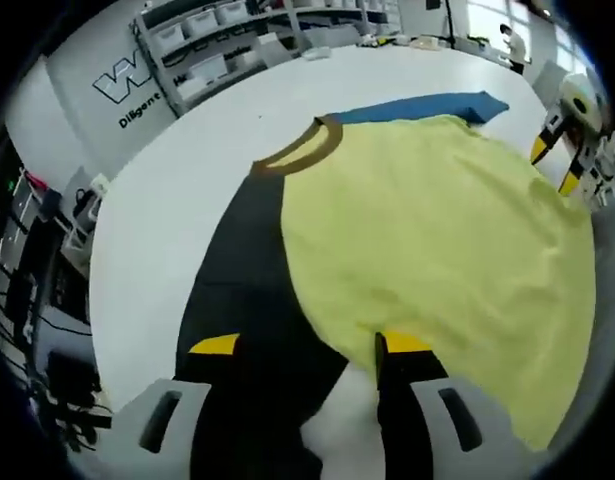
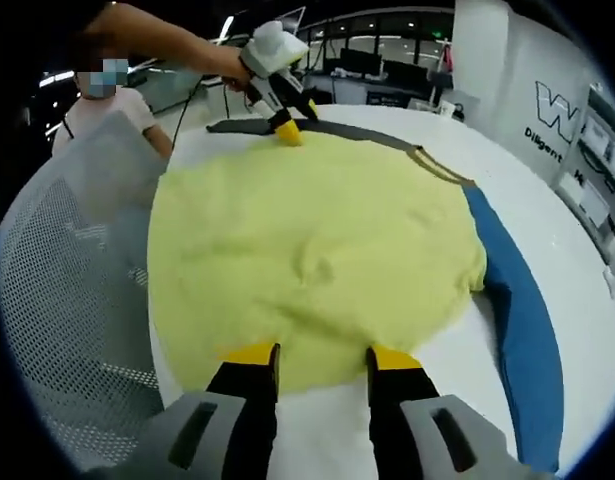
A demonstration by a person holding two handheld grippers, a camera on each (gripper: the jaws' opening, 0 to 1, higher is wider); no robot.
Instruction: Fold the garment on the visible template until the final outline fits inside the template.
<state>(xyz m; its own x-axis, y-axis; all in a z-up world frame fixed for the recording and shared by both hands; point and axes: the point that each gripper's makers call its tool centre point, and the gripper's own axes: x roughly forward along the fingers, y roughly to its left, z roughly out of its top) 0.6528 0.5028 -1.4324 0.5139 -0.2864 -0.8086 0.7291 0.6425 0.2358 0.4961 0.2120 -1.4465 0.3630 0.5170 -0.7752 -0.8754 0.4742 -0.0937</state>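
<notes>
- Two grippers, one at each end of the yellow shirt (image 2: 307, 260), flat on the white table (image 1: 177, 190) over the black template (image 1: 237, 300) and blue template (image 2: 522, 330).
- Best to grab just the cloth edge, lift both ends together, fold slowly.
- Left gripper (image 1: 307, 345): jaws apart, low at the hem, holding nothing.
- Right gripper (image 2: 312, 355): jaws apart too, at the edge, empty.

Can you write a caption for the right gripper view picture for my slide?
A yellow shirt on a white table, between the right gripper and left gripper.
</notes>
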